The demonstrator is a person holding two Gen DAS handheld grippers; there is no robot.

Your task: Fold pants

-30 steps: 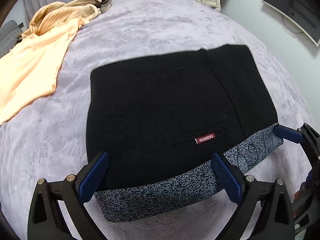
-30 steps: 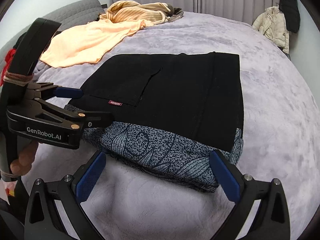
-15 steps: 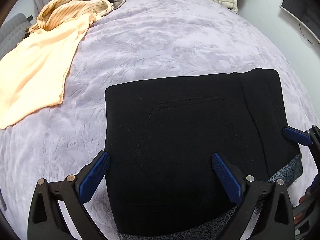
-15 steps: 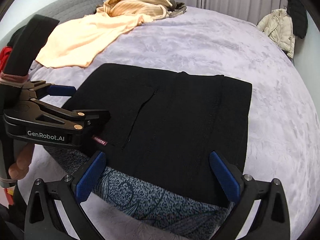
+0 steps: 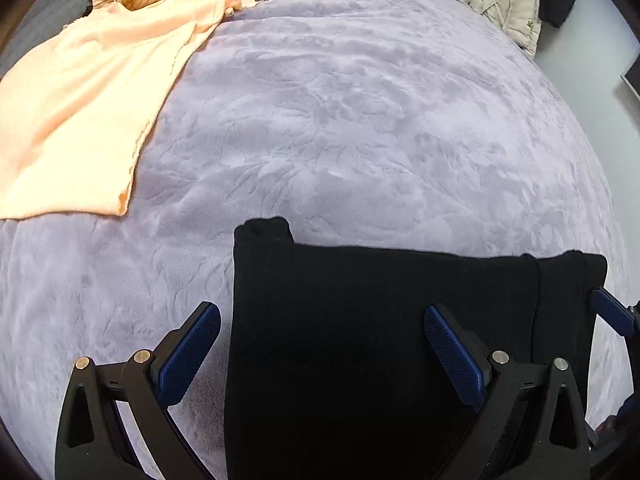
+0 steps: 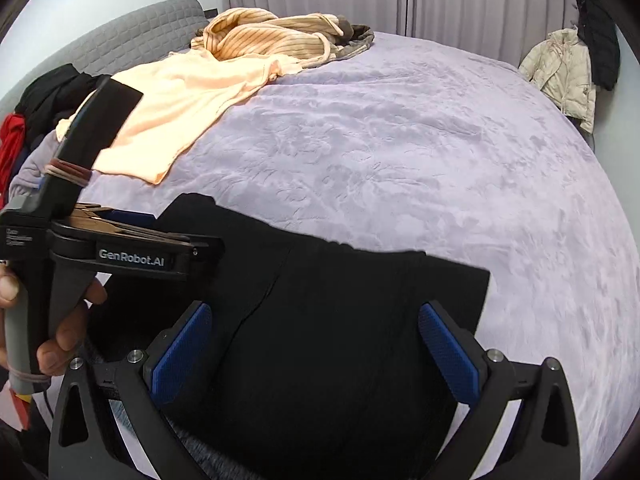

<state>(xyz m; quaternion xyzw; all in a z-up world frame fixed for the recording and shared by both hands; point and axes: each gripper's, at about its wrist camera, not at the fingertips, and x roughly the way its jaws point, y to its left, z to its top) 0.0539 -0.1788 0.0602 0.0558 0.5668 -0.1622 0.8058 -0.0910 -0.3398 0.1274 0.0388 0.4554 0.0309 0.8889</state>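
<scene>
Showing only rightward: hand [image 6: 60, 336], perhaps gripping.

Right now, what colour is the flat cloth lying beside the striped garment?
Pale peach-orange cloth, plain; clearest in the left wrist view.

Pants [image 5: 360, 340] on bed [image 5: 360, 120], shirt [image 5: 80, 112] far left.

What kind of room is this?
Most likely a bedroom. A big bed with a plush lilac cover fills the view, a padded grey headboard stands behind it, and clothes lie on it.
</scene>
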